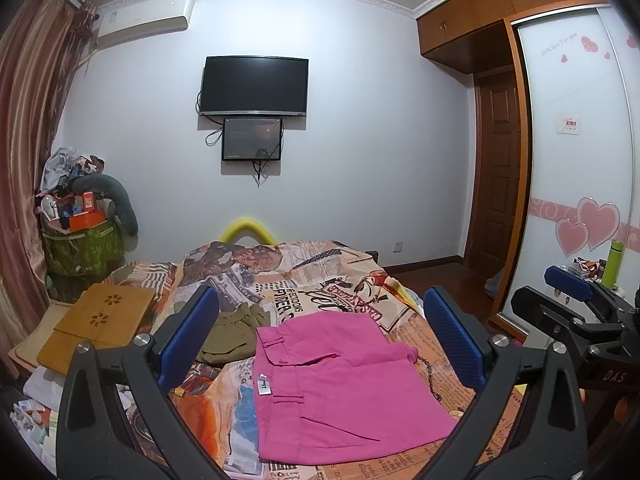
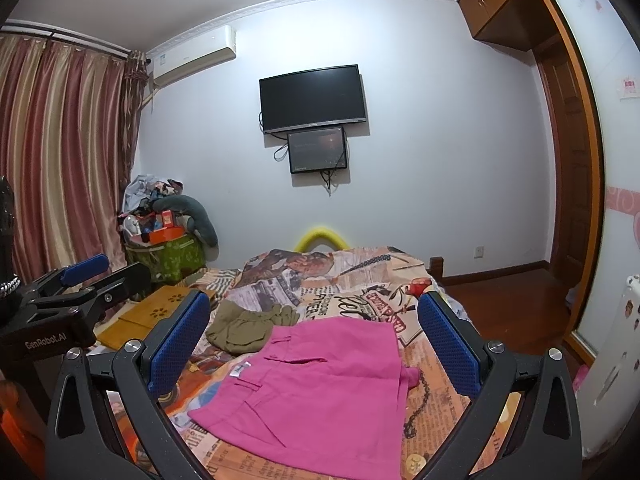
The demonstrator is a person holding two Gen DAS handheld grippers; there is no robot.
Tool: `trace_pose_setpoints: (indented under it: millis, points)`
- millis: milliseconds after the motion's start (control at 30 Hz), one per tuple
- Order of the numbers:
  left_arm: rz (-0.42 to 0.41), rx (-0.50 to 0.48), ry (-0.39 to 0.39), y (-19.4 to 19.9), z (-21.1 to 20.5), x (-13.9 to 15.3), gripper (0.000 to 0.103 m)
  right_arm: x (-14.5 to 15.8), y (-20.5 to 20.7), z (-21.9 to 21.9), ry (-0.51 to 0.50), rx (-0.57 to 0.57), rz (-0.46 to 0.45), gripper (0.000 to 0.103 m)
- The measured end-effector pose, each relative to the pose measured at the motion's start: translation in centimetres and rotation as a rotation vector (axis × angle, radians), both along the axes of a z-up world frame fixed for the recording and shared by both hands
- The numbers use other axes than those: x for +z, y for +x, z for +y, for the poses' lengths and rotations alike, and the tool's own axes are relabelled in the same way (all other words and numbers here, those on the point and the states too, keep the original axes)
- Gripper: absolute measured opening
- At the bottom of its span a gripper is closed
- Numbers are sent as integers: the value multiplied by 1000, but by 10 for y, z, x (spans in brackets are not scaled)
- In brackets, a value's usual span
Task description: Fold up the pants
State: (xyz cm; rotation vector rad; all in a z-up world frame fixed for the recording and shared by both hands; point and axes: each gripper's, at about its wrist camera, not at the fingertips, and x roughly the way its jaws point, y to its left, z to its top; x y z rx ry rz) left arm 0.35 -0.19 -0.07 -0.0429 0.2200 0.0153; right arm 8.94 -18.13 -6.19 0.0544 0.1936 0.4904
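Both tongs are up off the bed right now, spread wide, nothing in either of them. On my left feed the left tongs [image 1: 320, 340] frame the pink pants [image 1: 340, 384] between the two blue pads, and the right tongs [image 1: 576, 292] poke into the frame from the right edge, hanging beside the bed. Right feed shows the same thing mirrored: right tongs [image 2: 314, 338] gaping over the pants [image 2: 316, 384], left tongs [image 2: 76, 280] sticking in from the left.

The pants lie flat on the bed [image 1: 328, 276], on that newspaper-print bedspread, already folded into a squat block with the waistband and its little white tag facing the left side. One bit of pink fabric sticks out at the right edge, looks like a cuff or a corner, can't really tell through the fisheye.

Just behind the pants, touching or nearly touching the far left corner, sits a crumpled olive green garment [image 1: 228, 332]. Further left there's a wooden lap tray [image 1: 100, 324] lying on the bed. On the far wall hangs a TV [image 1: 254, 84] with a smaller screen [image 1: 252, 139] right under it.
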Motion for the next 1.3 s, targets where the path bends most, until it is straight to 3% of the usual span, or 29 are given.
trace_pose_setpoints:
  millis: [1300]
  points:
    - [3, 10, -6, 8, 3, -8, 103, 3, 2, 0, -2, 3, 4, 103]
